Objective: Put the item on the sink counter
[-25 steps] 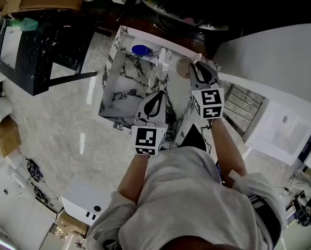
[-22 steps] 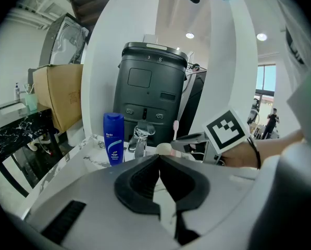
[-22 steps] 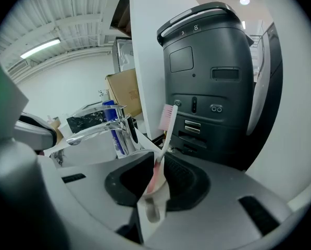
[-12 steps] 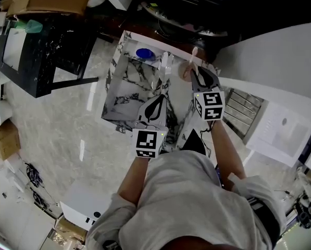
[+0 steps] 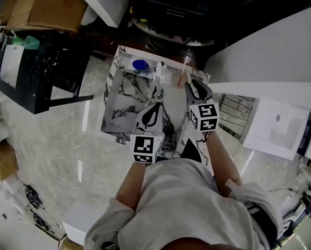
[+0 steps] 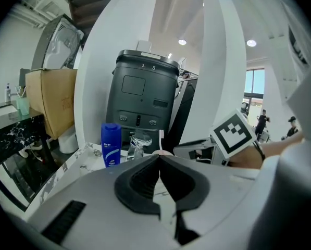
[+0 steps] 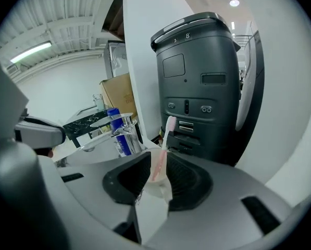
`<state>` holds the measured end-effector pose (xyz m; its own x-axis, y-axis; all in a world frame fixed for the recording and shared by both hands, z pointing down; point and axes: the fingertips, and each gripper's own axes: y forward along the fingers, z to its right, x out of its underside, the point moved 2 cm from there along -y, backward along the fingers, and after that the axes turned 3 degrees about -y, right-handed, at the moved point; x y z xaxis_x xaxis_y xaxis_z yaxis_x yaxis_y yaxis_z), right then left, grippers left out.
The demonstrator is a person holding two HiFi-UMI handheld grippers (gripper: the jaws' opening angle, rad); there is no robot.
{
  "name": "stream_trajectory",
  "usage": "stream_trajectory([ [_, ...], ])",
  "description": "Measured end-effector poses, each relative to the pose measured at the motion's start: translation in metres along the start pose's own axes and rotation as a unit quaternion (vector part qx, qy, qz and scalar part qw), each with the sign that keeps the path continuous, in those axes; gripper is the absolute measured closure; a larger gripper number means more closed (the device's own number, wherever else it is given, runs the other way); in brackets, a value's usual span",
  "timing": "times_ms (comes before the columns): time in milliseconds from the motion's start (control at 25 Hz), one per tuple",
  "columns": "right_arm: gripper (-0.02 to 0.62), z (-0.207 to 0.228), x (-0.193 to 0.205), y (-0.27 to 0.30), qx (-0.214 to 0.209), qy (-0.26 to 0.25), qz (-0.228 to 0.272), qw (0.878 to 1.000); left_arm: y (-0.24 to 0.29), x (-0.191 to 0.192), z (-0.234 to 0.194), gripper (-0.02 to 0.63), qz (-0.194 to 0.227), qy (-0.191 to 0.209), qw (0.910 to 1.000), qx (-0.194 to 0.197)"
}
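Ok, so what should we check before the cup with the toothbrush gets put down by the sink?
1. Right gripper shut on the cup: ok, the fingers press it from both sides.
2. Toothbrush stands in the cup, brush end up: ok.
3. Cup is above the counter, near its back right corner: ok.
4. Blue bottle and tap are apart from the cup: ok, both are off to its left.
5. Left gripper is out of the way: ok, shut with nothing in it.
6. Cup bottom already touches the counter: cannot tell.
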<state>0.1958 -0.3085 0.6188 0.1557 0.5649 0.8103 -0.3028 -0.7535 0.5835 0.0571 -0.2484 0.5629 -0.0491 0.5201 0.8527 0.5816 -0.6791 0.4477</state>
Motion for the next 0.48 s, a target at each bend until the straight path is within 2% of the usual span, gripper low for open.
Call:
stream_trajectory([
  [80,0.518,-0.003,-0.003,-0.009,0.008,0.006,0.008,1.0,-0.001,-0.003,0.0,0.597,0.004,0.006,0.9999,0.013],
  [160,0.55,-0.008,-0.006,-0.017,0.017,0.011,0.018,1.0,-0.004,-0.006,0.0,0.595,0.008,0.014,0.9996,0.025],
  [480,0.561,-0.04,-0.003,-0.05,0.053,0.026,0.034,0.998,-0.027,-0.006,-0.004,0.595,0.019,0.03,0.9968,0.072],
])
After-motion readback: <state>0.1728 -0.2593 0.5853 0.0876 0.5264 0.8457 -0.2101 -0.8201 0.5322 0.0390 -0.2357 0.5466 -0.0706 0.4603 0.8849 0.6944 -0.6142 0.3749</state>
